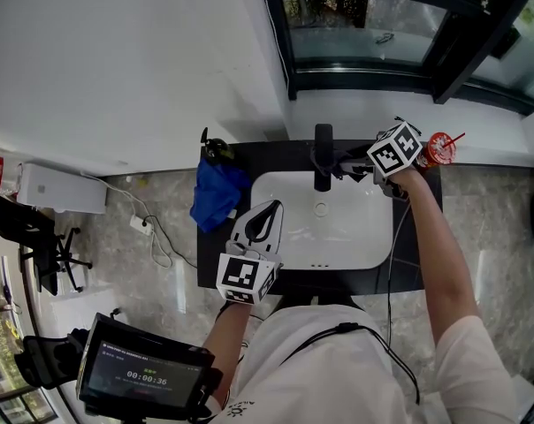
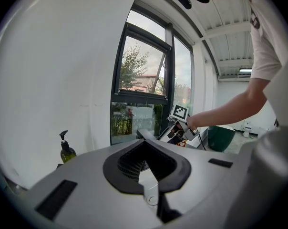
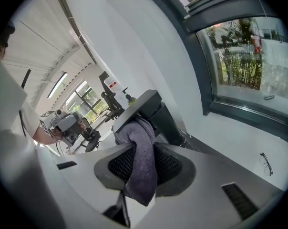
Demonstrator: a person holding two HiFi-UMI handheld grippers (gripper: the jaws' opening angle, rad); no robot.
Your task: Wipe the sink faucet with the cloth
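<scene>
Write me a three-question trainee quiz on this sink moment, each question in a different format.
1. Multiple choice: what is the right tool shut on?
A) a greyish-purple cloth
B) a soap bottle
C) a red cup
2. True or false: the left tool is open, with nothing between its jaws.
3. Fill in: the cloth touches the black ____ at the back of the white sink.

Key: 1 A. 2 True. 3 faucet.
</scene>
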